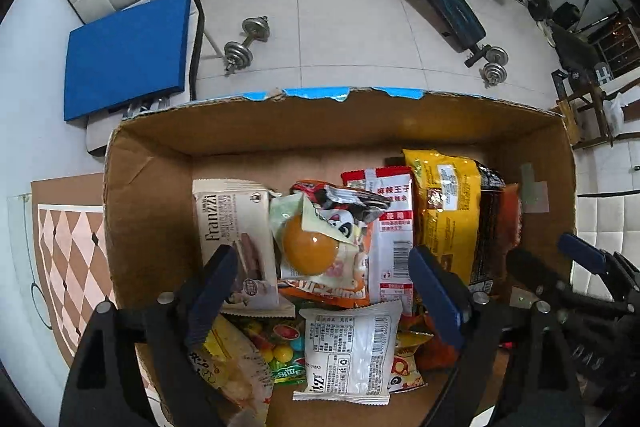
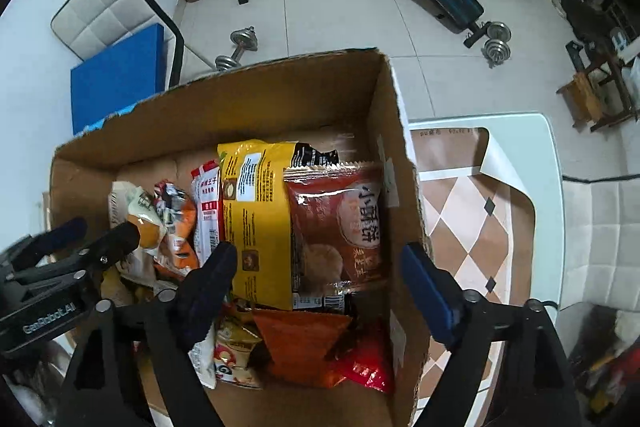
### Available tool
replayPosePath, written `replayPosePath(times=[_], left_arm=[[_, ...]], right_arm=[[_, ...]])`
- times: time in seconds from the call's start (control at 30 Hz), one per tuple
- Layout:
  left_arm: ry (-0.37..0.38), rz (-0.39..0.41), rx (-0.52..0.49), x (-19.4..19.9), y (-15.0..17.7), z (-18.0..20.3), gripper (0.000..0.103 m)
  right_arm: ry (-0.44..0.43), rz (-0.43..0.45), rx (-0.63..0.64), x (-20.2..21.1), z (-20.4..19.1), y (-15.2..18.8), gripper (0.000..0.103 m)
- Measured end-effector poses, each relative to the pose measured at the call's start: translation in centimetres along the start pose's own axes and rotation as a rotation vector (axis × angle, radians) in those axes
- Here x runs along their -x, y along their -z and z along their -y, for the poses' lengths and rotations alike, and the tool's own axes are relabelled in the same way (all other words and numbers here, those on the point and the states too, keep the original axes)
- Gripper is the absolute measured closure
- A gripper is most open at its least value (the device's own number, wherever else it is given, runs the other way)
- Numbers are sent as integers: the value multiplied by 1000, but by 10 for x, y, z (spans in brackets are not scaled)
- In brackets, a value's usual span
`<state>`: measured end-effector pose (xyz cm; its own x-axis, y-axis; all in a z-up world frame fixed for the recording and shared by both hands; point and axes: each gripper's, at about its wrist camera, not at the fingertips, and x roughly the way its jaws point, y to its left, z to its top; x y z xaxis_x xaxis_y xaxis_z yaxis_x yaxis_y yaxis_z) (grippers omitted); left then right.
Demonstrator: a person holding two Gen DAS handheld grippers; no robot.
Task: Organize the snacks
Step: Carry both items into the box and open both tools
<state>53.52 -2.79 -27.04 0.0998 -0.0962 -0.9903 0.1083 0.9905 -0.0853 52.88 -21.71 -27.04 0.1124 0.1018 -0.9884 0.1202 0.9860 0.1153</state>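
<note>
Both grippers [image 1: 324, 291] [image 2: 324, 279] hover over boxed snacks [image 1: 340, 247].

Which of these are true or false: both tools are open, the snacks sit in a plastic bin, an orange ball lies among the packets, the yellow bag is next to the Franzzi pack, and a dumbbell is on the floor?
1. Both tools are open. True: the left tool and right tool both gape, holding nothing.
2. The snacks sit in a plastic bin. False: it is a cardboard box.
3. An orange ball lies among the packets. True.
4. The yellow bag is next to the Franzzi pack. False: other packets lie between them.
5. A dumbbell is on the floor. True.
</note>
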Motion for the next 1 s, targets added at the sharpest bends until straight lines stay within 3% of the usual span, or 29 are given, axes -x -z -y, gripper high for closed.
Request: replayPosePath(times=[0.5,0.7,1.0], left_arm=[[30,36,46,20,30,-13,15],[38,95,64,44,55,-17,15],[-13,222,40,91,110,-7,15]], right_arm=[[31,2,46,8,-8,26,6],[29,39,64,28,-11,50,6],[26,123,77,68,-14,107,6]])
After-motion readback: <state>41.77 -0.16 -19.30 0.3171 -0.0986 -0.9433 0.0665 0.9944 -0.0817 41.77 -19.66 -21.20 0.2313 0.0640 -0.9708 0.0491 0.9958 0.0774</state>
